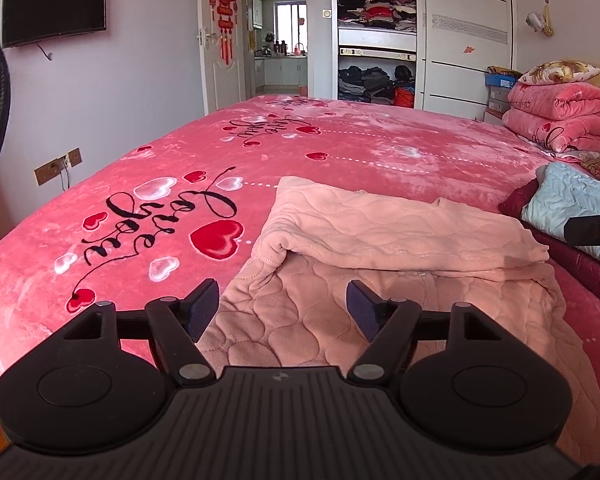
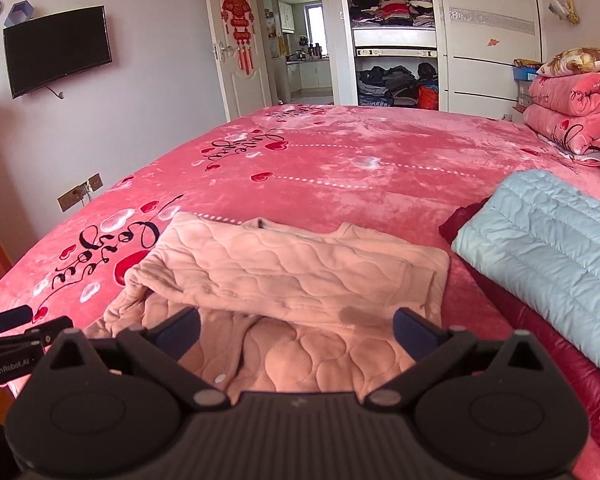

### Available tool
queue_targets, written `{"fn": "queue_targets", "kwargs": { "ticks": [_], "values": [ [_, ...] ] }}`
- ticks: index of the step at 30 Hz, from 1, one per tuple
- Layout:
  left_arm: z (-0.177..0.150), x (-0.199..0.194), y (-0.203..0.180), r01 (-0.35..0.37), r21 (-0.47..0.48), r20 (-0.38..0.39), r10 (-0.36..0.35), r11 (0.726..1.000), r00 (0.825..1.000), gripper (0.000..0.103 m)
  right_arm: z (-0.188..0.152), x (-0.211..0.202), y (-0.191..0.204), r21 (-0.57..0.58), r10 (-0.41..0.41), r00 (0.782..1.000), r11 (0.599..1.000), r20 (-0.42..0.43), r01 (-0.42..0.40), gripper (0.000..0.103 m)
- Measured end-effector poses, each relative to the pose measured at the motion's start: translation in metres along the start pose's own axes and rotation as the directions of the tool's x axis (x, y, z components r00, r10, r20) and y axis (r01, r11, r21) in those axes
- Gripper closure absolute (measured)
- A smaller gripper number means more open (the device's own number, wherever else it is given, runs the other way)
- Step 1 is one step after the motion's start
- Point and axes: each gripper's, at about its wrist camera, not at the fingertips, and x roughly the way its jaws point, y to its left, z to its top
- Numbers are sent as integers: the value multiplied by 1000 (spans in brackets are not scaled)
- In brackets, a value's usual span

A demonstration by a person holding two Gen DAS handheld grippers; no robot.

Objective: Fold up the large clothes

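Observation:
A pale pink quilted garment (image 1: 380,240) lies on the pink bed, its far half folded over toward me; it also shows in the right wrist view (image 2: 292,276). My left gripper (image 1: 283,312) is open and empty, hovering just above the garment's near left part. My right gripper (image 2: 296,332) is open and empty, hovering over the garment's near edge. The left gripper's side shows at the left edge of the right wrist view (image 2: 16,332). The right gripper's tip shows at the right edge of the left wrist view (image 1: 592,230).
A light blue quilted jacket (image 2: 548,240) lies on a dark red garment (image 2: 540,344) at the bed's right. Folded pink blankets (image 1: 556,120) and a pillow sit at the far right. The pink bedspread (image 1: 340,148) stretches ahead. A wardrobe (image 1: 376,32), door and wall TV (image 1: 54,4) stand beyond.

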Motion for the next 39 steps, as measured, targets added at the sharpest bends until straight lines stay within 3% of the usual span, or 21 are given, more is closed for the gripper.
{"fn": "queue_targets", "kwargs": {
  "ticks": [28,34,39],
  "values": [
    [-15,-51,20,38,7,48,-38,999,998,11,-24,-90,57,-117,-10,997,993,80,20,1],
    [-20,-59,33,30,26,38,-31,999,999,8,-38,-113,47,-108,29,998,994,56,-23,1],
    [-25,-55,46,40,33,0,-40,999,999,6,-58,-123,10,-20,36,999,999,-9,-36,1]
  ]
}}
